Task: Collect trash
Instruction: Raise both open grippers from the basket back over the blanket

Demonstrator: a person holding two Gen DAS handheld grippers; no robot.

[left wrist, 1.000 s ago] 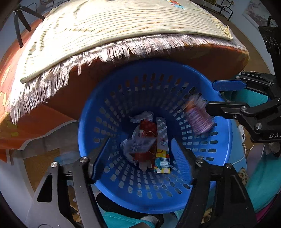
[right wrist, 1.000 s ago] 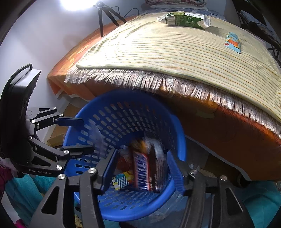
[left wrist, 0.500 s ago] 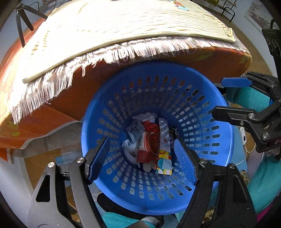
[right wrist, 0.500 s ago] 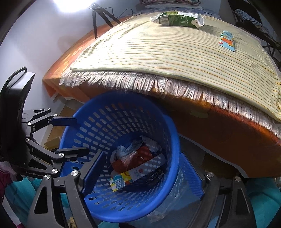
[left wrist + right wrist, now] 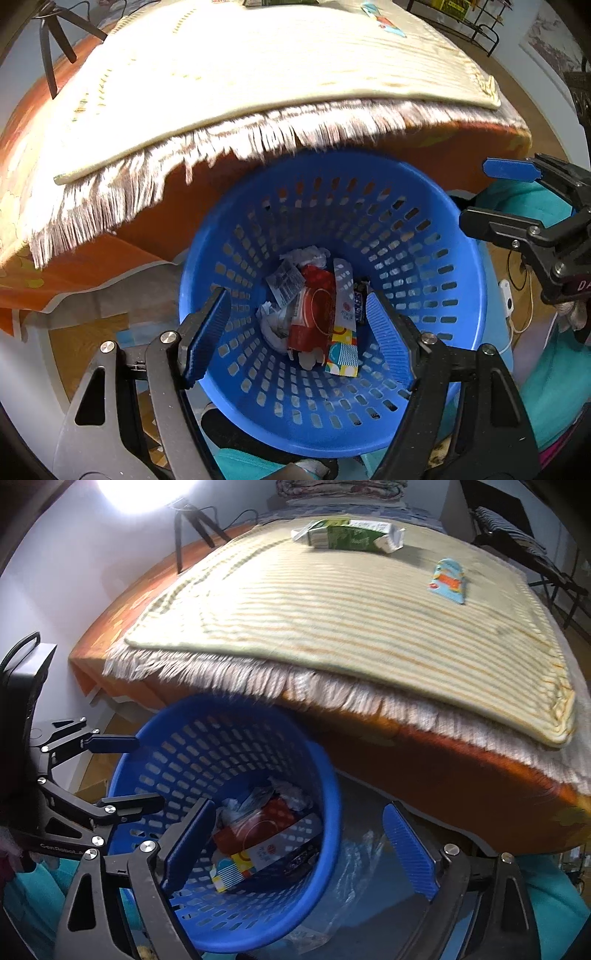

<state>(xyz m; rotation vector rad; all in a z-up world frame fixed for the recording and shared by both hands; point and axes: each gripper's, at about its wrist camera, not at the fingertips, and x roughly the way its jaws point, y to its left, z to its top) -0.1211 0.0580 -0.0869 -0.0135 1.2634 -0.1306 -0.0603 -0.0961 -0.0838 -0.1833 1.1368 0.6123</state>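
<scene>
A blue perforated basket (image 5: 424, 229) stands below the table edge and holds several wrappers: a red packet (image 5: 314, 314), crumpled white paper (image 5: 310, 254), a white and yellow strip (image 5: 343, 332) and a dark candy bar (image 5: 359, 302). My left gripper (image 5: 299, 332) is open and empty above the basket. My right gripper (image 5: 299, 845) is open and empty over the basket's right rim (image 5: 328, 801). A green carton (image 5: 347, 535) and a blue-orange wrapper (image 5: 448, 580) lie on the striped mat (image 5: 332, 609).
The mat's fringe (image 5: 240, 679) hangs over an orange tablecloth (image 5: 443, 775). A clear plastic bag (image 5: 358, 864) lies beside the basket. Teal fabric (image 5: 546, 908) is below. A tripod (image 5: 192, 528) stands at the table's far left.
A purple wrapper fell from my right gripper into the basket. The right gripper opened wider and moved right, up toward the table. The left gripper stayed over the basket.
</scene>
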